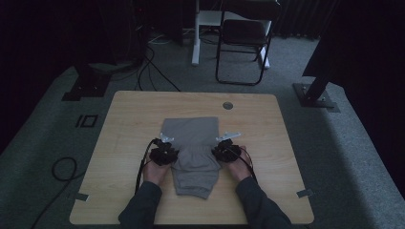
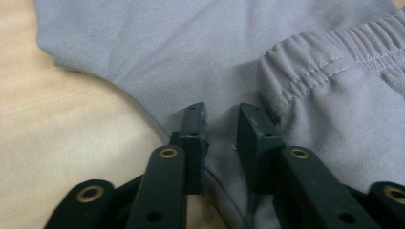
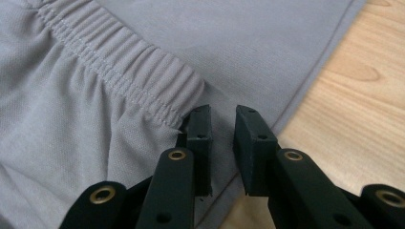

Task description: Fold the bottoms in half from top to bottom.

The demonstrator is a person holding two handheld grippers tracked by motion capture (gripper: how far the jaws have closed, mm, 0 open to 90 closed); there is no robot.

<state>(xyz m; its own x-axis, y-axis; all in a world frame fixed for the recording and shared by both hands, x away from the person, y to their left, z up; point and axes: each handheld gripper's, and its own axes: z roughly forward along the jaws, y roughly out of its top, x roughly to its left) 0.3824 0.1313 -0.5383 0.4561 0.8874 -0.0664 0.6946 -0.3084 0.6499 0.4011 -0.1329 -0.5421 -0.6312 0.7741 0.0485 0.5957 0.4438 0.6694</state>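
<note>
A grey garment with an elastic waistband [image 2: 334,52], probably shorts [image 1: 193,138], lies folded flat in the middle of the wooden table [image 1: 124,124]. My left gripper [image 1: 170,146] rests at the garment's left edge, just beside the waistband's end. Its jaws stand a little apart over the cloth's hem [image 2: 222,112], with flat cloth showing in the gap. My right gripper [image 1: 221,145] mirrors it at the right edge. Its jaws are also slightly apart [image 3: 219,114], next to the gathered waistband [image 3: 119,57], where the hem meets bare wood.
A round cable hole [image 1: 228,105] sits near the table's far edge. Beyond the table stand a folding chair [image 1: 243,38] and black stand bases [image 1: 315,95] on grey carpet. Cables [image 1: 62,167] trail on the floor at the left. Bare wood surrounds the garment.
</note>
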